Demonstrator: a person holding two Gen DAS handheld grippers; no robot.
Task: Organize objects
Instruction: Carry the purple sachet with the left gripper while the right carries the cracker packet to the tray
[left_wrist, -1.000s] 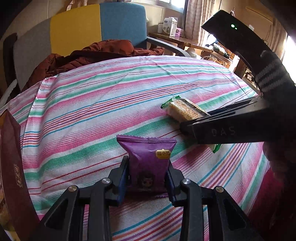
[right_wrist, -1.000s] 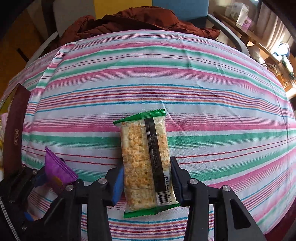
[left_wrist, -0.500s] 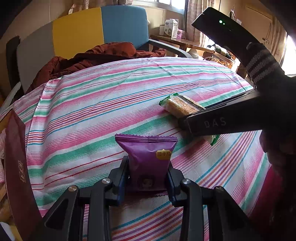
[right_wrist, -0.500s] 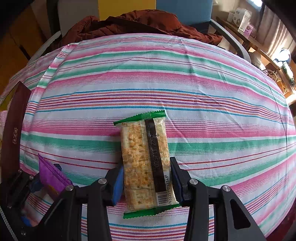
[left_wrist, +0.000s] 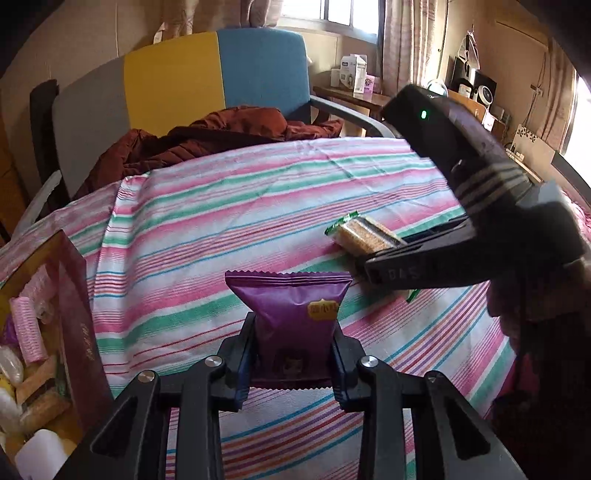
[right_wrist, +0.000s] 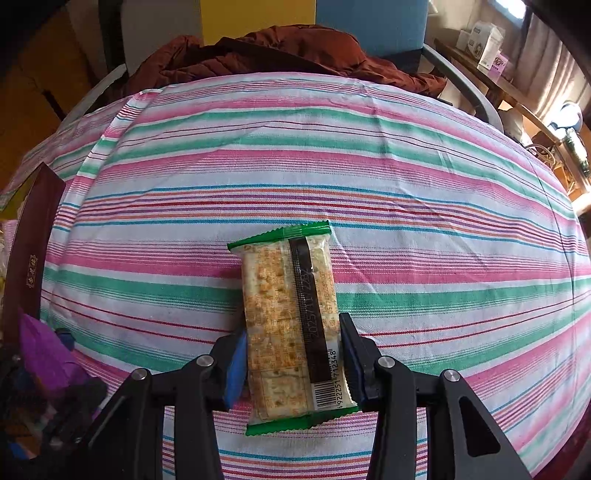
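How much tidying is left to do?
Done: the dark red box at the left already holds several snacks. In hand: the left tool grips a purple snack packet, the right tool a green-edged cracker pack. Left: both still need putting away, probably in that box. No other loose snacks show on the striped cloth.

Room behind the striped cloth
A brown jacket (left_wrist: 229, 136) lies on the grey-yellow-blue chair (left_wrist: 207, 74); white cartons (left_wrist: 351, 74) stand far right.
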